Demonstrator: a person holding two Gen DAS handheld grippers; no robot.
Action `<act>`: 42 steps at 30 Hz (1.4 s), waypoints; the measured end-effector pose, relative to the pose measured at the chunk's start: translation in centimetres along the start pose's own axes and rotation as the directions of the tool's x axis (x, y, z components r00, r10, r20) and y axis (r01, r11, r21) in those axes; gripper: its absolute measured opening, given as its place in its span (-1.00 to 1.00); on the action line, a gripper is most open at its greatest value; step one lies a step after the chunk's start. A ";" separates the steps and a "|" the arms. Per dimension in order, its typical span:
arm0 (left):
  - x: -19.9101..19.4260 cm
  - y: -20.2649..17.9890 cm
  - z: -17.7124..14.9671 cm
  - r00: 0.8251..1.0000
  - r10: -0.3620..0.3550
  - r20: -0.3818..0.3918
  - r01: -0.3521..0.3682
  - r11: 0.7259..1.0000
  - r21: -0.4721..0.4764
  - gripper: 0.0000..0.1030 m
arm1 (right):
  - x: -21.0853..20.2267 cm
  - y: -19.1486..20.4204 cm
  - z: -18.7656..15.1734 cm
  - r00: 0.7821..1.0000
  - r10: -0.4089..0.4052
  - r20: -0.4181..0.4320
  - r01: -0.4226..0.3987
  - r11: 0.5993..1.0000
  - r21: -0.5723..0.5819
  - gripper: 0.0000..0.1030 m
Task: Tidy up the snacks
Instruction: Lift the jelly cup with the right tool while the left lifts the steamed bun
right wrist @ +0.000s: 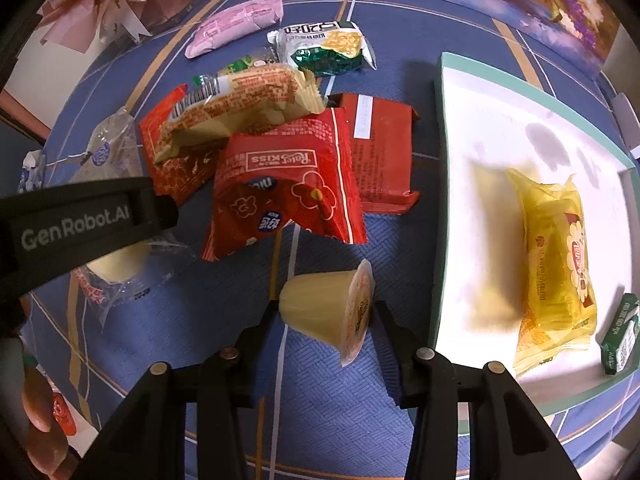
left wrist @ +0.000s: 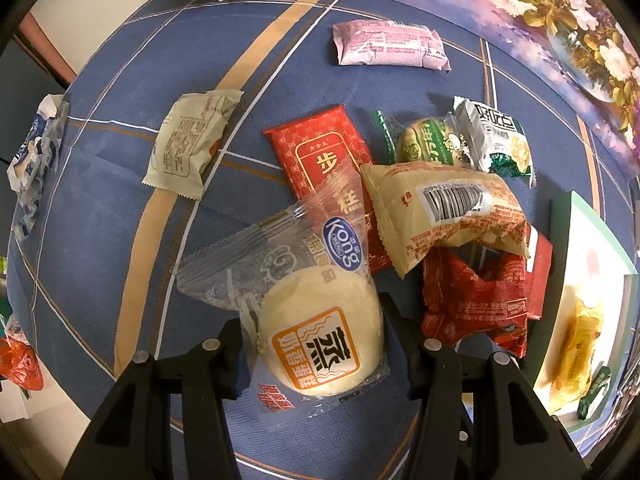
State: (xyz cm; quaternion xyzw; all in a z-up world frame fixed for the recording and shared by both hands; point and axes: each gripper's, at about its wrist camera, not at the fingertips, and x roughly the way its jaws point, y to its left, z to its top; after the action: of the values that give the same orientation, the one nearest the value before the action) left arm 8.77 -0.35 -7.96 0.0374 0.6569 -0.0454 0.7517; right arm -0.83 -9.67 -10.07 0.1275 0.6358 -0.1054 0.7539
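My left gripper (left wrist: 316,344) has its jaws around a clear-wrapped steamed cake (left wrist: 320,348) on the blue cloth; both fingers touch the wrapper. My right gripper (right wrist: 326,316) has its jaws around a pale yellow jelly cup (right wrist: 328,312) lying on its side, fingers at each side of it. A pile of snacks lies beyond: a red Kiss bag (right wrist: 280,192), a beige barcode pack (left wrist: 444,216), a red cake bar (left wrist: 320,160). The white tray (right wrist: 480,120) at right holds a yellow pack (right wrist: 556,264) and a green box (right wrist: 620,336).
A pink pack (left wrist: 388,44), a beige pack (left wrist: 188,148), a green-white pack (left wrist: 500,140) and a green round snack (left wrist: 428,140) lie on the cloth. A floral picture (left wrist: 560,20) stands at the back. The left gripper's body (right wrist: 80,220) crosses the right wrist view.
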 end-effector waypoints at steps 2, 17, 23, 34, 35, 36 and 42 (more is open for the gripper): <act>-0.5 0.2 0.0 1.000 -0.001 0.005 0.001 1.000 0.001 0.09 | -0.6 -0.2 0.0 1.000 0.005 0.008 -0.005 1.000 0.009 -0.14; -3.2 0.4 0.4 0.999 -0.006 0.050 0.006 1.000 -0.001 0.09 | -3.9 -2.0 0.8 0.997 0.053 0.060 -0.054 0.998 0.019 -0.24; -3.5 0.6 0.1 0.999 -0.004 0.047 0.004 1.000 0.000 0.09 | -3.0 -2.1 1.1 0.999 0.037 0.040 -0.037 0.999 0.013 -0.24; -2.2 0.4 0.3 1.000 0.007 0.027 -0.007 1.000 -0.007 0.09 | -1.6 1.4 1.2 0.995 -0.075 0.073 0.081 0.993 -0.089 -0.21; -2.3 0.4 0.3 1.000 0.004 0.028 -0.004 1.000 -0.009 0.09 | -1.6 1.5 1.1 0.995 -0.075 0.072 0.081 0.993 -0.087 -0.21; -2.3 0.3 0.3 1.000 0.004 0.031 -0.004 1.000 -0.008 0.09 | -1.7 1.7 1.1 0.995 -0.070 0.072 0.076 0.994 -0.081 -0.22; -3.3 0.8 0.4 0.997 -0.008 0.071 0.009 1.000 -0.014 0.09 | -4.0 0.6 0.6 0.994 -0.012 0.110 0.016 0.999 -0.037 -0.22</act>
State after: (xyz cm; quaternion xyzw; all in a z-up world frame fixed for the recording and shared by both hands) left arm 8.85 0.45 -4.61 0.0277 0.6303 -0.0453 0.7745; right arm -0.72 -9.35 -6.03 0.1026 0.5960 -0.1053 0.7894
